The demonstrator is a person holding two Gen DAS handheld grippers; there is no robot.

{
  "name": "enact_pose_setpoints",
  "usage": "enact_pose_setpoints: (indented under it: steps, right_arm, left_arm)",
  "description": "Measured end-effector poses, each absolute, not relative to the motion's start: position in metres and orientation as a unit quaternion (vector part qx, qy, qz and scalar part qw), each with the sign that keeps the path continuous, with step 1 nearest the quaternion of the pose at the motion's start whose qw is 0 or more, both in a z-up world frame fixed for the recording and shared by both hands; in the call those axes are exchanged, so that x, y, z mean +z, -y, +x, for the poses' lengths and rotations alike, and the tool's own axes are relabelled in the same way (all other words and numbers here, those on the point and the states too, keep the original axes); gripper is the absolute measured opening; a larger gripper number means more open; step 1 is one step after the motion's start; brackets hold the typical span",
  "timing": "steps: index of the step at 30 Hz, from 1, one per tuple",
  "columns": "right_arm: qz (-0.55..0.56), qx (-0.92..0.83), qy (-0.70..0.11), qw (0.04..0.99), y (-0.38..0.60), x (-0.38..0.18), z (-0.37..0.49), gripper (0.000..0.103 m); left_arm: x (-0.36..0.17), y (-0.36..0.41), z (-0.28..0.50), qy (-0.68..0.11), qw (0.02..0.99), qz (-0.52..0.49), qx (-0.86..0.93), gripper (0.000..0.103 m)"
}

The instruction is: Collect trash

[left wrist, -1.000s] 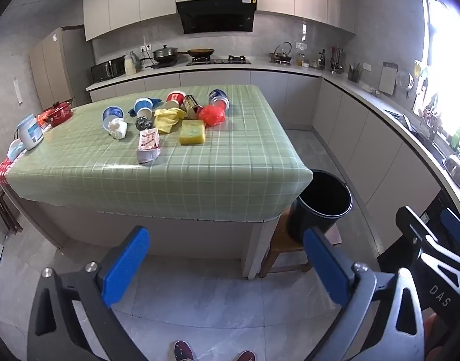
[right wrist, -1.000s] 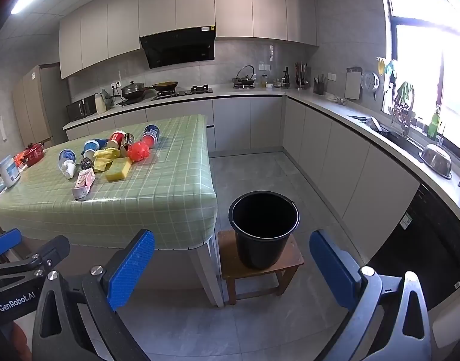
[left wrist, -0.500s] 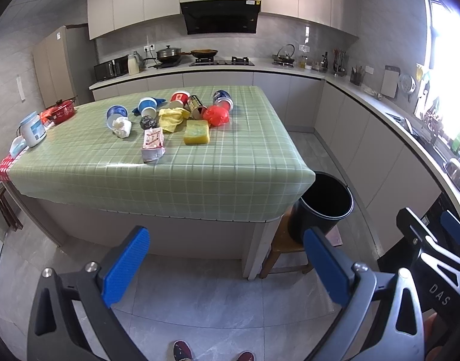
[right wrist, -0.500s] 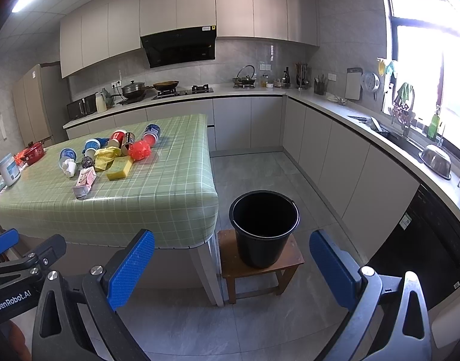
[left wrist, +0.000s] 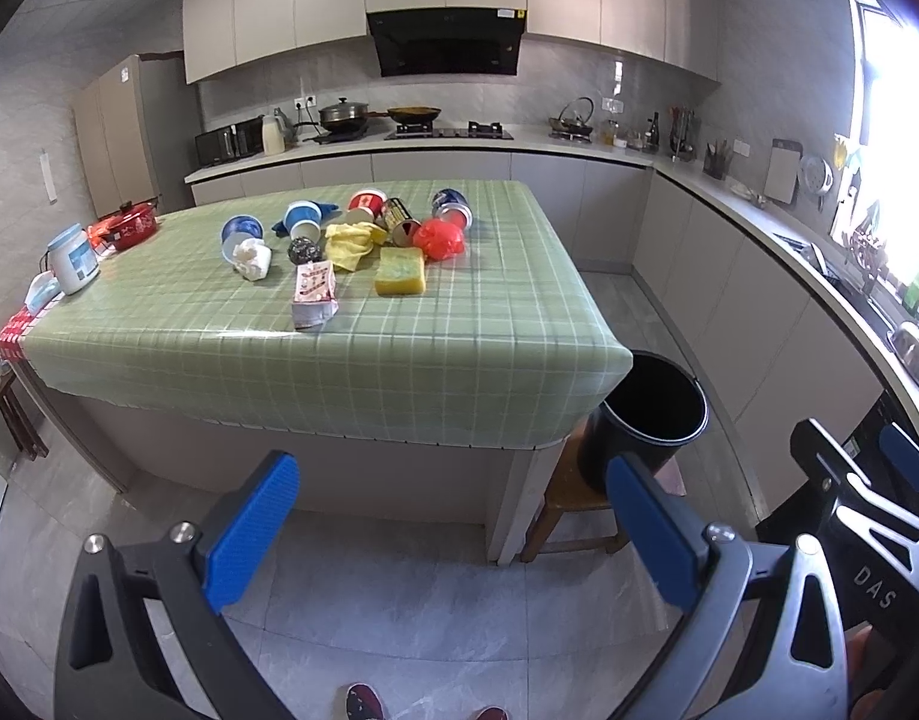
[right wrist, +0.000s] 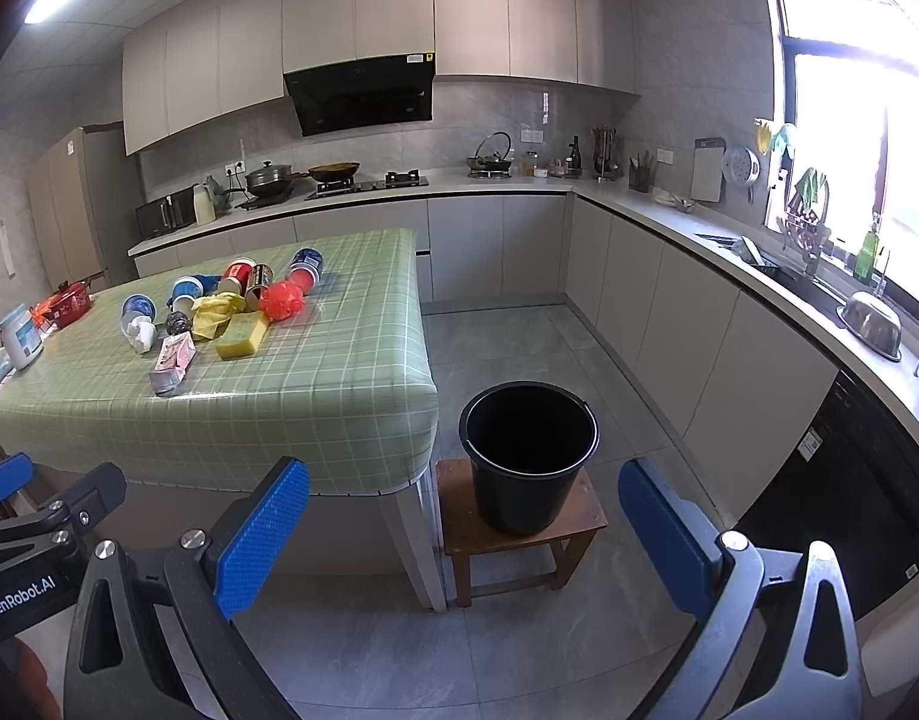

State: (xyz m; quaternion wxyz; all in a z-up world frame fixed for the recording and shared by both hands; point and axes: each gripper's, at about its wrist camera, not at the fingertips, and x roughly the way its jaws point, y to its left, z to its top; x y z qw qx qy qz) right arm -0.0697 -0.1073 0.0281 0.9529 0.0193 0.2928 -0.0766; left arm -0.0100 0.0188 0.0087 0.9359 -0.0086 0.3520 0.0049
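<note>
Trash lies on the green checked table [left wrist: 429, 354] [right wrist: 339, 396]: a crumpled snack wrapper [left wrist: 313, 294] [right wrist: 172, 365], a yellow sponge [left wrist: 401, 271] [right wrist: 241, 334], a yellow cloth [left wrist: 351, 243], a red plastic ball [left wrist: 439, 240] [right wrist: 281, 299], white crumpled paper [left wrist: 252, 258], a dark foil ball [left wrist: 304, 251] and several tipped cups and cans [left wrist: 375, 207]. An empty black bucket [left wrist: 651, 414] [right wrist: 528, 450] stands on a wooden stool [right wrist: 519, 546] by the table's near right corner. My left gripper [left wrist: 453, 528] and right gripper [right wrist: 462, 528] both hang open and empty, well short of the table.
Grey cabinets and a counter with a stove [right wrist: 363, 183] line the back and right walls. A sink [right wrist: 759, 258] and metal bowl [right wrist: 873, 315] sit under the window. A red pot [left wrist: 129, 222] and a white jar [left wrist: 74, 258] stand at the table's left end. Shoes [left wrist: 363, 702] show on the tiled floor.
Both cameras have drifted slightly closer to the table and tilted a little; the table and bucket shifted in view. Both grippers stay open and empty.
</note>
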Motion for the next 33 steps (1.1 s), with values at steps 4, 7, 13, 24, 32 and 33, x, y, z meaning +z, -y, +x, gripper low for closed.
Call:
enact_pose_setpoints:
  steps: [4, 7, 13, 24, 32, 33]
  right_arm:
    - [0.019, -0.075, -0.293, 0.953, 0.1069, 0.0295, -0.0701, 0.103]
    - [0.018, -0.074, -0.292, 0.953, 0.1059, 0.0297, -0.0708, 0.103]
    - [0.017, -0.073, -0.291, 0.954, 0.1061, 0.0313, -0.0702, 0.103]
    - [0.017, -0.074, -0.293, 0.953, 0.1058, 0.0317, -0.0674, 0.103]
    - [0.018, -0.074, -0.292, 0.953, 0.1066, 0.0311, -0.0676, 0.103]
    - [0.017, -0.074, -0.293, 0.953, 0.1066, 0.0311, -0.0675, 0.103]
  left_arm:
    - [0.0103, -0.02, -0.0112, -0.348, 0.938, -0.009, 0.008, 0.103]
    - [0.0097, -0.0191, -0.0114, -0.347, 0.938, -0.009, 0.008, 0.103]
    - [0.0095, -0.0188, -0.0117, -0.347, 0.938, -0.009, 0.008, 0.103]
    - [0.0091, -0.0191, -0.0115, -0.346, 0.938, -0.008, 0.009, 0.103]
    - [0.009, -0.019, -0.0117, -0.346, 0.938, -0.008, 0.01, 0.103]
    - [0.0091, -0.0193, -0.0115, -0.346, 0.938, -0.009, 0.01, 0.103]
